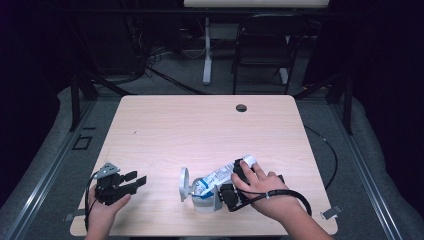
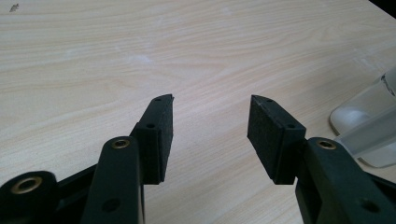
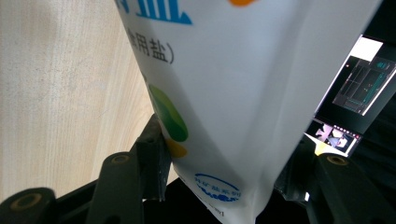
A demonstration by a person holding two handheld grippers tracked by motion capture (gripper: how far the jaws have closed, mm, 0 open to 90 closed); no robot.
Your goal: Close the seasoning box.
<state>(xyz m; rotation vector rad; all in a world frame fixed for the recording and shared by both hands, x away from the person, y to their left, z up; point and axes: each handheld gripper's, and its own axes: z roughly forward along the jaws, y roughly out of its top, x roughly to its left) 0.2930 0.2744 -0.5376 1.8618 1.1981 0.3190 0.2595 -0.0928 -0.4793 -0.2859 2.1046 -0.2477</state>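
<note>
Light wood counter [image 1: 165, 125], person's forearms entering from the near edge. Landmark: a clear lidded container [image 1: 202, 197] standing near the counter's front edge, a little right of centre.

Container's round lid [image 1: 184, 183] is swung open, standing upright at the container's left side. A white salt pouch [image 1: 222, 175] with blue print and green and orange marks lies tilted over the container, lower end at the container's mouth, upper end rising away to the right and back.

Right gripper [image 1: 235, 186] sits just right of the container, the right hand [image 1: 262, 187] on top of it, cable looping off to the right. In the right gripper view its jaws stand wide with the pouch [image 3: 233, 93] between them, both pads [image 3: 156, 154] against the pouch's sides: grasping the pouch.

Left gripper [image 1: 135, 181] rests well to the left of the container, held low over the counter, pointing toward it. In the left gripper view [image 2: 210, 126] the jaws are spread, bare wood between them: released, holding nothing. The container's pale lid [image 2: 369, 126] sits at the right edge of that view.

A dark round grommet hole [image 1: 241, 108] lies far behind the container, near the counter's back edge.
</note>
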